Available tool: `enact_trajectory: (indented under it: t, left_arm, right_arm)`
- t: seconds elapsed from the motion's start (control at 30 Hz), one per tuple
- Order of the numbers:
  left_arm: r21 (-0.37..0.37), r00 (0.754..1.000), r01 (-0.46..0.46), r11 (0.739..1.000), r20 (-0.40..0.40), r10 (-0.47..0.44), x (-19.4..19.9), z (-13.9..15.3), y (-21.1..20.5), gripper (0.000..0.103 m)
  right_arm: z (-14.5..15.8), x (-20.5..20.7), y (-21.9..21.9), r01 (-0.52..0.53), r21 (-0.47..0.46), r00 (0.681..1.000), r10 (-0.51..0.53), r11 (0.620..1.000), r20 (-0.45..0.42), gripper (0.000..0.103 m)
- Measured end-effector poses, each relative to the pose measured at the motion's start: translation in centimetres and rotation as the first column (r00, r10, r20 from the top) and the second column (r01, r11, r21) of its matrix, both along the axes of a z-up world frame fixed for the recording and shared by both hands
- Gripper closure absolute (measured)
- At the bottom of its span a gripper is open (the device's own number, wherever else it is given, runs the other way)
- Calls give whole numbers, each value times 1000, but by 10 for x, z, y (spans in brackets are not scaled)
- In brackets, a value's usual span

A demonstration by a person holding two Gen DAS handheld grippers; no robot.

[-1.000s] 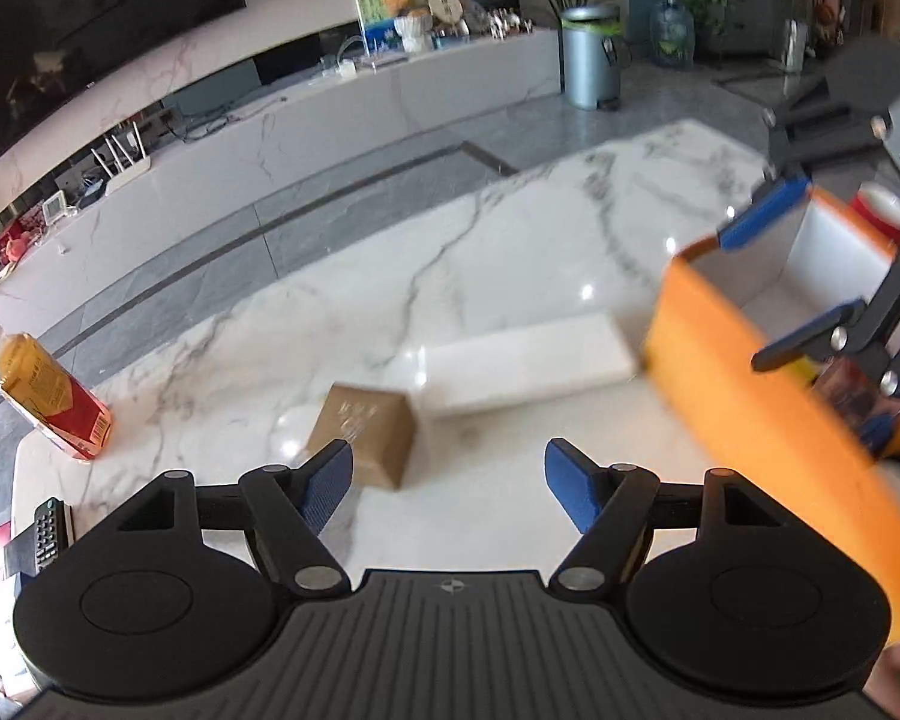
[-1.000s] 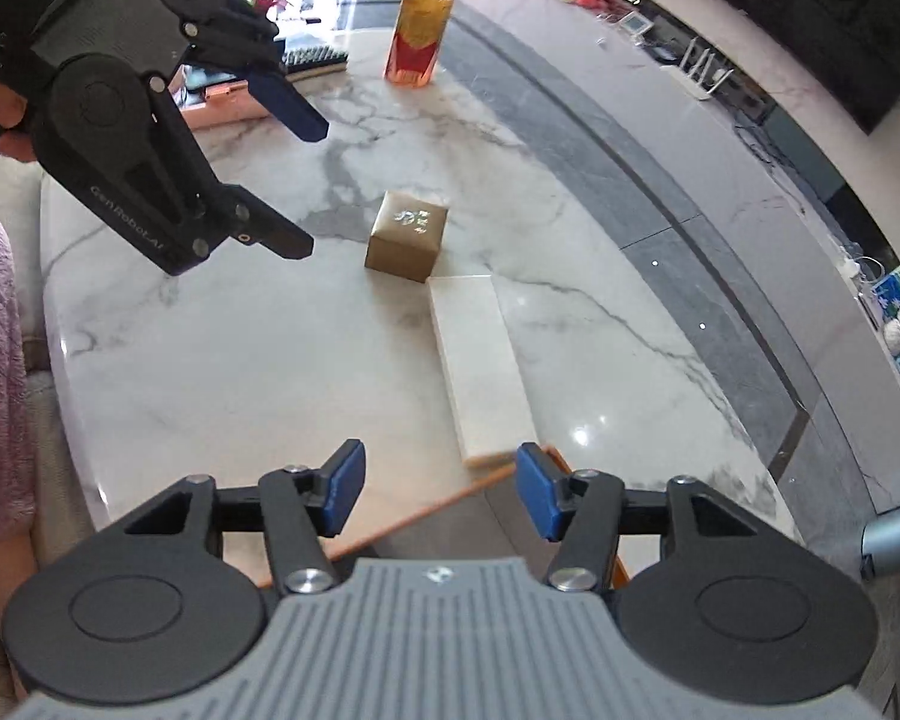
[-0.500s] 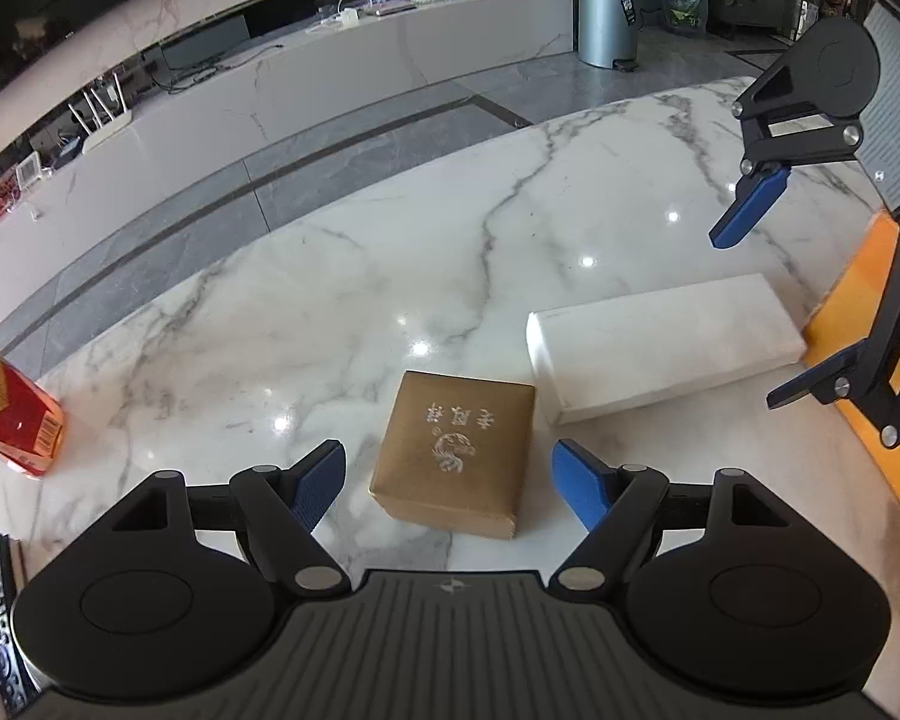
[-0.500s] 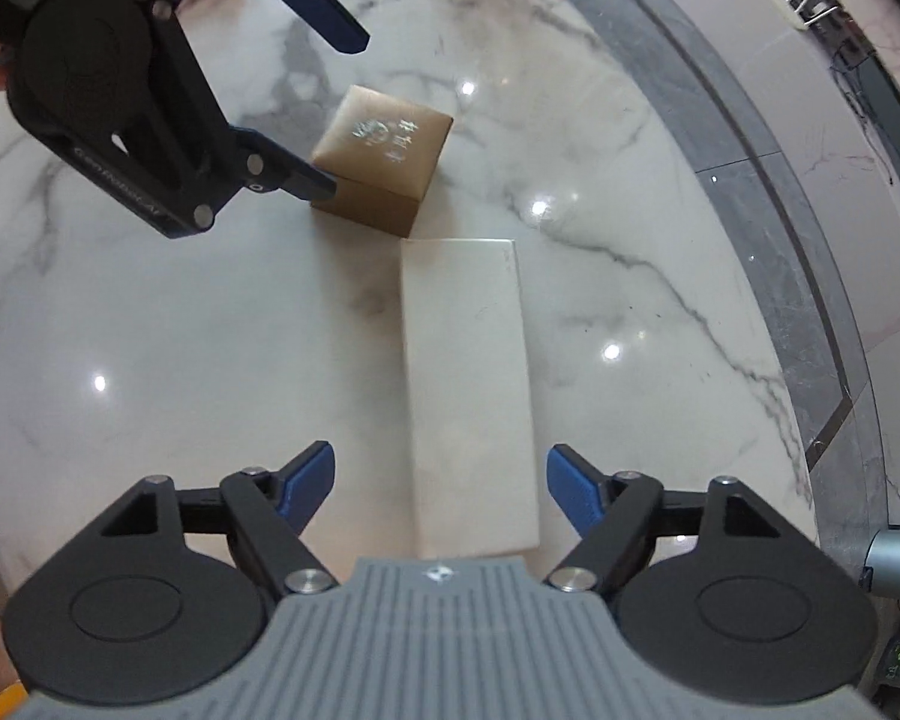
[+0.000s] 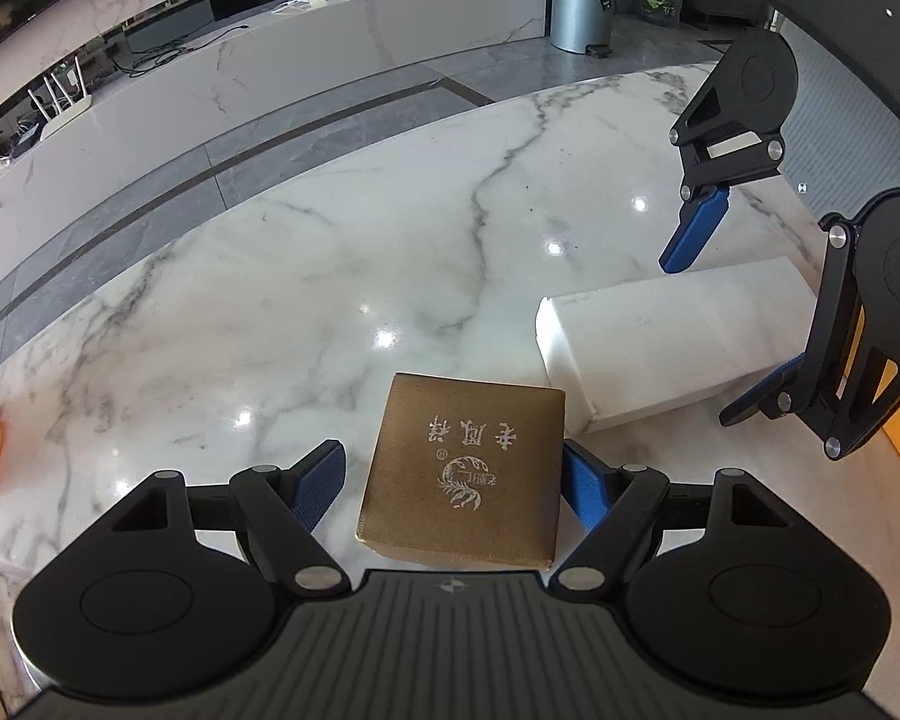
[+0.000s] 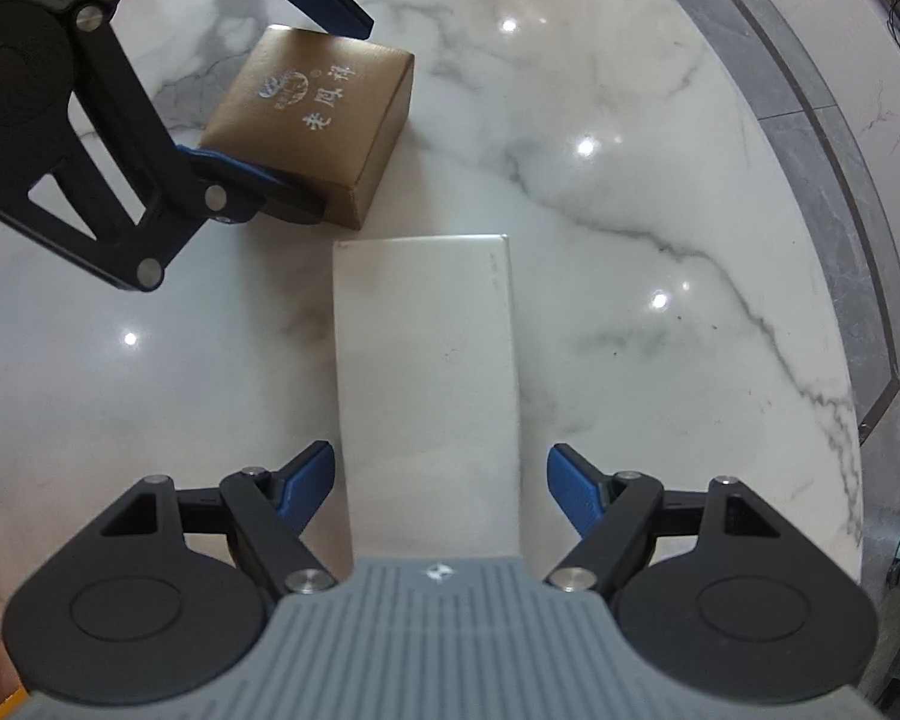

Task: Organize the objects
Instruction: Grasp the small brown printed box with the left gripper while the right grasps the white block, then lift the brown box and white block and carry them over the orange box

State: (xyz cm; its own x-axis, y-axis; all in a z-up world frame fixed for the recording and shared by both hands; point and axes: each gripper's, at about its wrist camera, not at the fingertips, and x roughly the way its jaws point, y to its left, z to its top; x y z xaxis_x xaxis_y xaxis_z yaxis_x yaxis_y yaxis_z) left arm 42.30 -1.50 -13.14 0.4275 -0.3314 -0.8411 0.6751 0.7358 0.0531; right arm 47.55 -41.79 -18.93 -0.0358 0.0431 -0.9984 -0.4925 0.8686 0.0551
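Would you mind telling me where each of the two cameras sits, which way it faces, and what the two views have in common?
Left wrist view: sits on the left hand-held gripper, looking steeply down along its open fingers at the brown box between them; the right hand-held gripper shows at right.
Right wrist view: sits on the right hand-held gripper, looking down at the white box between its open fingers; the left hand-held gripper shows at upper left.
Shared: both boxes, the marble table, and each other's gripper.

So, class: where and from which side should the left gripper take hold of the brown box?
Grip the brown box across its two opposite upright side walls, coming down from above. It lies flat on the marble table, printed lid up, and the open left gripper already straddles it, one finger per side.
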Motion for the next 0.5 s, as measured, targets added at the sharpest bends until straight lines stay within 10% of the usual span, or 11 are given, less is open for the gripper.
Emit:
enact_trajectory:
  t: [0.33, 0.5]
  left_arm:
    - [-54, 998, -33, 998, -50, 30, 1, -8, 3, 25]
    - [-38, 995, -84, 996, -57, 82, 0, -6, 5, 31]
  right_arm:
    - [1, -1, -6, 72, 71, 997, -71, 995, -23, 31]
    - [11, -11, 0, -69, 37, 996, 67, 997, 58, 41]
